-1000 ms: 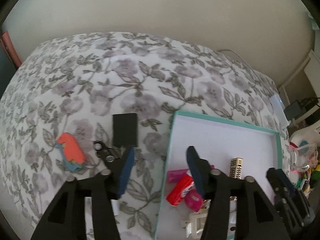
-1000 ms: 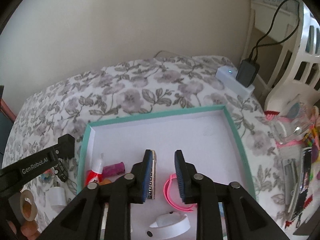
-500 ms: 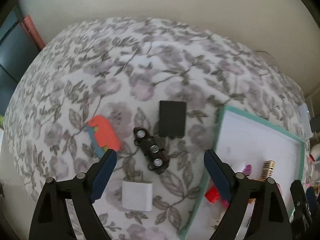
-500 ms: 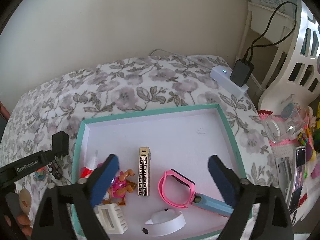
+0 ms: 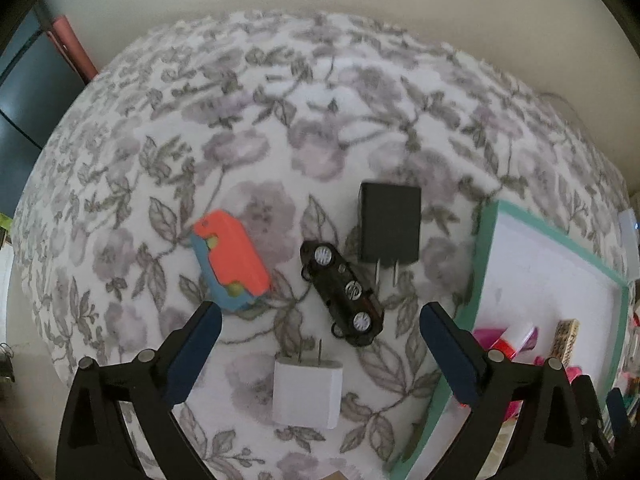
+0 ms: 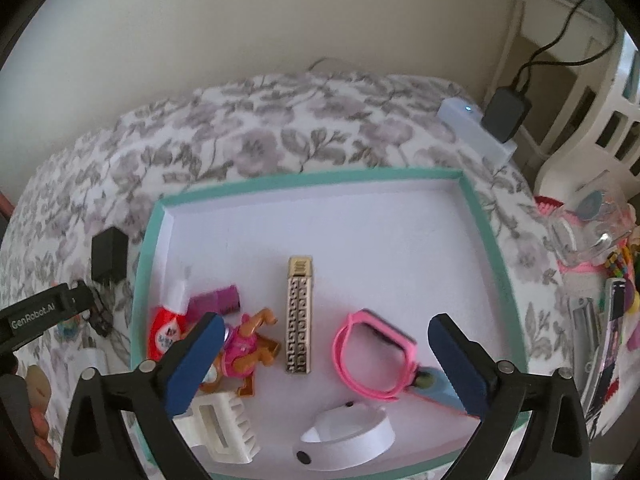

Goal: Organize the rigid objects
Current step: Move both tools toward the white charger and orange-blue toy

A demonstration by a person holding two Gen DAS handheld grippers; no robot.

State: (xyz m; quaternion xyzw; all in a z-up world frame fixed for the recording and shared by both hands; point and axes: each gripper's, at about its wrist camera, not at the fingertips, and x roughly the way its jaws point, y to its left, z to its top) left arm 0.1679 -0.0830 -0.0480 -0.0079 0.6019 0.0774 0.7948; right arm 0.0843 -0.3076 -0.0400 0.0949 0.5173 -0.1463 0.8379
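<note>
Floral cloth [image 5: 320,92] over a soft-looking surface — bed or covered tabletop, cannot tell which; pale wall behind.

Loose on the cloth, left wrist view:
- Toy car [image 5: 341,293], dark, lying on its back, wheels up. Probably light, hard plastic; wheels would roll under pressure, so best taken across the body's long sides, between the axles.
- Black plug adapter [image 5: 390,228], prongs toward the camera, just beyond the car. Stiff, boxy, somewhat dense by the look; flat side faces offer the surest hold, prongs to be avoided.
- White plug adapter [image 5: 307,393], prongs pointing away, nearest the camera. Glossy and likely slippery; flat sides again.
- Orange-and-blue toy [image 5: 229,257], chunky, rigid, tilted on the cloth. Broad flat faces suit the pads.

Teal-rimmed tray [image 6: 150,264], beside the loose group, already holding:
- Gold patterned lighter [image 6: 299,316] — slim, smooth, likely heavier than its looks.
- Pink watch [image 6: 374,356], strap bendable, case stiff.
- Dog figure [image 6: 244,354], glue tube [image 6: 167,326], magenta cap piece [image 6: 218,300], white band [image 6: 348,436], white comb-like piece [image 6: 224,432].

Left gripper [image 5: 320,322]: jaws spread wide, just been opening, nothing between the pads, poised above the car and white adapter.
Right gripper [image 6: 326,338]: jaws likewise released, just been opening, straddling the lighter and watch without pressing either.

Judged state: four rigid pieces not yet in the tray.
</note>
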